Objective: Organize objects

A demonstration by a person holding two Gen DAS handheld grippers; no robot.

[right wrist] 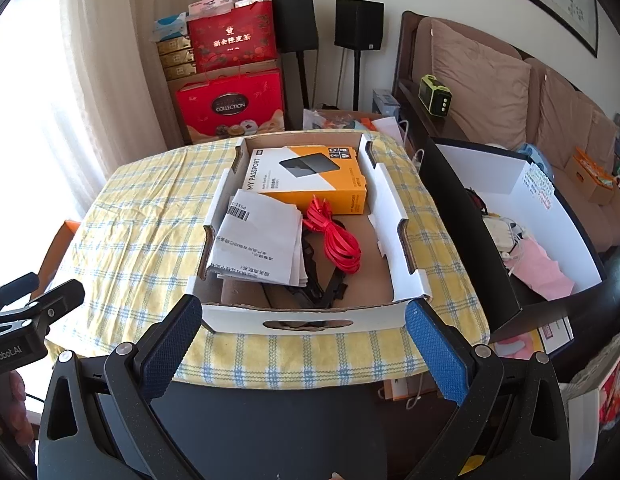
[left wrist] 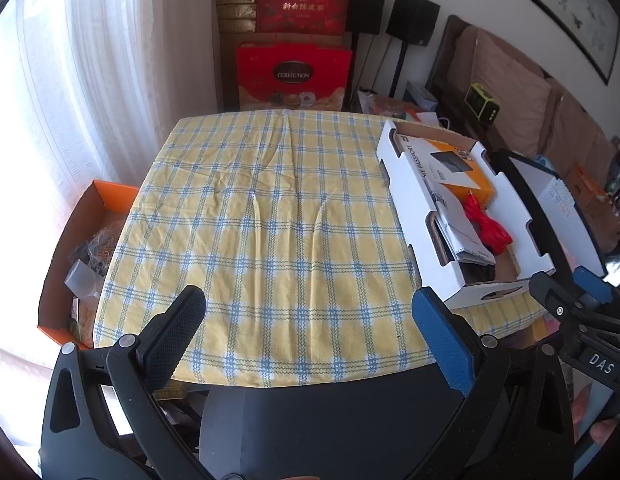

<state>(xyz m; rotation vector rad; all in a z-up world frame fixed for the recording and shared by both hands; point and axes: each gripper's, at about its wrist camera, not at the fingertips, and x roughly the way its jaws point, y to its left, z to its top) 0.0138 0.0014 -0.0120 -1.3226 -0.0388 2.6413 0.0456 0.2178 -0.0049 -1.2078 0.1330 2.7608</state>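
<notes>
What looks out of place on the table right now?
Nothing spilled or damaged. The tablecloth is creased, and in the tray the papers lie tilted beside a loosely bundled red cable. Both grippers hover open.

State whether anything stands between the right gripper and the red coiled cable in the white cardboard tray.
Only the tray's near wall stands between the open right gripper and the red coiled cable; from above, nothing covers the cable.

Sheer curtains [left wrist: 70, 80], brown sofa [right wrist: 510, 80] – bright rm

a table under a yellow-and-blue checked cloth [left wrist: 270, 220] — a white cardboard tray [right wrist: 306, 318] sits at its right side.
</notes>
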